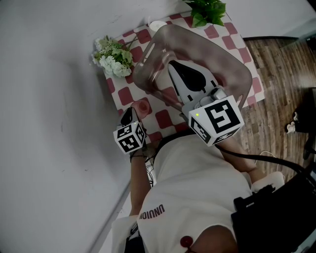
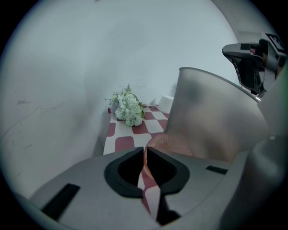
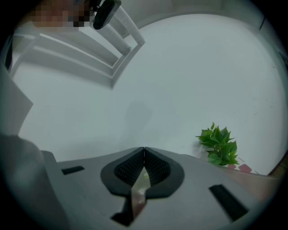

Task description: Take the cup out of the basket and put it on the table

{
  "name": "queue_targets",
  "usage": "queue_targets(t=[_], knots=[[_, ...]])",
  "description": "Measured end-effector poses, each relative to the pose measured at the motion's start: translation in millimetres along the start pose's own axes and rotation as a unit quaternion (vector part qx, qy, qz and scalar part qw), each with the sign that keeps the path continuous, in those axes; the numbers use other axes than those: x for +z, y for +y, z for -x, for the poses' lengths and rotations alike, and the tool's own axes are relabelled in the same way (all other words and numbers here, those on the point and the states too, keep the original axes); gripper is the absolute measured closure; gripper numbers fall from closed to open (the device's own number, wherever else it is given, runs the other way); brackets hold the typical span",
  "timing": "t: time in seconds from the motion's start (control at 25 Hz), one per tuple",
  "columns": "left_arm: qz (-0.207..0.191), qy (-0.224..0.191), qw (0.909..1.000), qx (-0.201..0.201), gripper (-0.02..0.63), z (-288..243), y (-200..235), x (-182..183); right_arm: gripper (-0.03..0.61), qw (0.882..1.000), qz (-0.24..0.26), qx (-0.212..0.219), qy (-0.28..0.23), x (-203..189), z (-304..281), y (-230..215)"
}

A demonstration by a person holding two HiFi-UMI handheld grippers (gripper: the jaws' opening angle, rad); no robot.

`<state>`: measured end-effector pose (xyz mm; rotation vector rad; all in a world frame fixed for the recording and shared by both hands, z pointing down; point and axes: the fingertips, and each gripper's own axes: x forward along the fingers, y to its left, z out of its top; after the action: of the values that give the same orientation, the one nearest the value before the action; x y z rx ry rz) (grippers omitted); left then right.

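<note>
A small pink cup (image 1: 143, 105) is outside the basket, low over the checked tablecloth at the table's near edge. My left gripper (image 1: 131, 116) is shut on its rim. In the left gripper view the cup (image 2: 174, 144) shows just past the closed jaws of that gripper (image 2: 145, 152); whether it touches the cloth I cannot tell. The translucent grey basket (image 1: 232, 64) is beside it on the right. My right gripper (image 1: 174, 64) reaches into the basket, and in the right gripper view that gripper (image 3: 144, 152) is shut on a thin translucent edge of the basket.
The red-and-white checked table (image 1: 170, 118) stands against a white wall. A bunch of white flowers (image 1: 113, 57) lies at its left edge and a green plant (image 1: 207, 11) stands at the far corner. A white round object (image 1: 158, 24) sits behind the basket. Wood floor (image 1: 276, 79) is to the right.
</note>
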<state>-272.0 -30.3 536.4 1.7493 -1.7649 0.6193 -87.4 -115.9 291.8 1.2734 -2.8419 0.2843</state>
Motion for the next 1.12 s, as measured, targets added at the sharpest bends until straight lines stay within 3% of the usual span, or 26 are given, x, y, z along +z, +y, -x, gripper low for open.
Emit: queue_targets(t=[0.6, 1.12], knots=[[0.001, 0.032, 0.9995, -0.004, 0.580, -6.9, -0.1, -9.9, 0.561, 1.000, -0.001, -0.006, 0.000, 1.0, 0.2, -3.3], [0.015, 0.020, 0.9995, -0.018, 0.580, -8.4, -4.4, -3.8, 0.561, 1.000, 0.000, -0.006, -0.001, 1.9, -0.1, -3.9]])
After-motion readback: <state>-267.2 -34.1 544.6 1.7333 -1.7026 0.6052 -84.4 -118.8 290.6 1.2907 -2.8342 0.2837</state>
